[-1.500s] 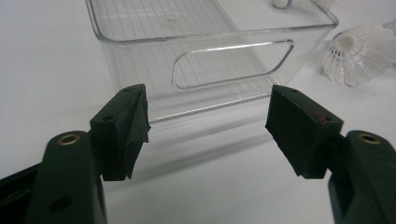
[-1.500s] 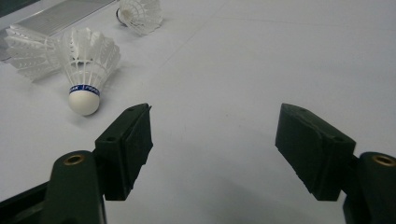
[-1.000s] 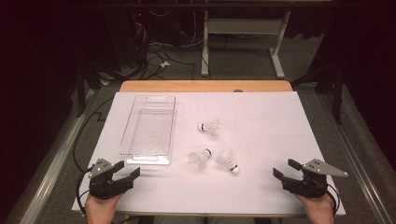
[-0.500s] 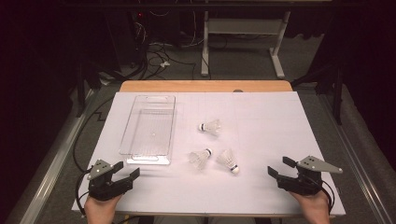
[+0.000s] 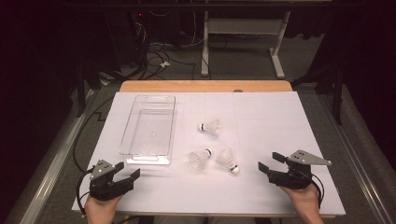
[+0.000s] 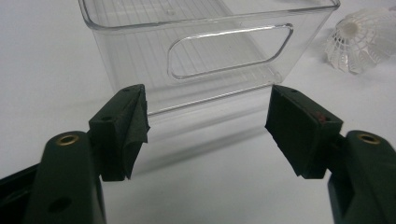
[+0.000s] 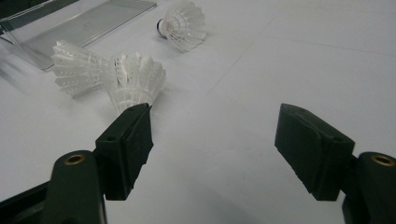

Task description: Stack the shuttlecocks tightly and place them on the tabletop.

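Three white shuttlecocks lie on the white table: one at the middle (image 5: 211, 126), and a pair nearer me (image 5: 200, 157) (image 5: 228, 160). A clear plastic bin (image 5: 149, 130) stands empty to their left. My left gripper (image 5: 126, 171) sits open at the front left, just short of the bin's near wall (image 6: 205, 60). At the front right my right gripper (image 5: 271, 162) is open, a short way right of the nearest shuttlecock (image 7: 135, 86). In the right gripper view the second of the pair (image 7: 77, 67) lies behind that one and the third (image 7: 183, 25) farther off.
White paper (image 5: 261, 121) covers the table, with a strip of wood (image 5: 205, 86) showing at the far edge. Cables and table legs lie on the dark floor beyond. Open paper stretches on the right half of the table.
My right gripper has slid left and a little forward toward the nearest shuttlecock. The left gripper and the objects have stayed put.
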{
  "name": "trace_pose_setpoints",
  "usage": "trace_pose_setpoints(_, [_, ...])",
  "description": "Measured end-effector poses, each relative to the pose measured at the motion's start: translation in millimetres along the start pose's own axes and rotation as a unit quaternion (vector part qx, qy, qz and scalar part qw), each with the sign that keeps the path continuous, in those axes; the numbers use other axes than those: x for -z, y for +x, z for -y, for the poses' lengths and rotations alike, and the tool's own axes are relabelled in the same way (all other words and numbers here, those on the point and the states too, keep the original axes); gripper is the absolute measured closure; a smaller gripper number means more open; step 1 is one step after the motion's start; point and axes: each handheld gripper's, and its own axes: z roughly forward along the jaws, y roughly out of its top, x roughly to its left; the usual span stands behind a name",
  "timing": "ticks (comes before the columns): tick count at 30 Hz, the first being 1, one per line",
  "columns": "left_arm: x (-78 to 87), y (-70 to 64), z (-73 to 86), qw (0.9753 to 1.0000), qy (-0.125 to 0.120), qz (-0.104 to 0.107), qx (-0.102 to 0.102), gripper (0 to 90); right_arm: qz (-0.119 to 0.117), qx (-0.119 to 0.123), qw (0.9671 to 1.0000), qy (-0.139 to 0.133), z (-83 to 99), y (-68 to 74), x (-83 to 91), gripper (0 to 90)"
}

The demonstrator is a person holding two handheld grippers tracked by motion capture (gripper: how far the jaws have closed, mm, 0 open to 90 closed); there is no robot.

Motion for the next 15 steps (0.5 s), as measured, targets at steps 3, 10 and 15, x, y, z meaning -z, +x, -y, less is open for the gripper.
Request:
trace_pose_setpoints(3, [-0.2,0.0,0.1,1.0,0.002,0.0,-0.001,30.4,-0.006,-0.006,1.0,0.0,-3.0,2.0,-4.5,28.0])
trace_pose_setpoints(10, [-0.8,1.1,0.2,1.0,0.003,0.001,-0.001,30.3,-0.011,-0.011,0.9998,0.009,-7.9,5.7,-13.9,29.5])
trace_pose_setpoints(15, [-1.1,1.0,0.3,1.0,0.006,-0.002,-0.003,30.1,-0.016,-0.008,0.9998,0.012,-12.7,9.8,-20.9,30.3])
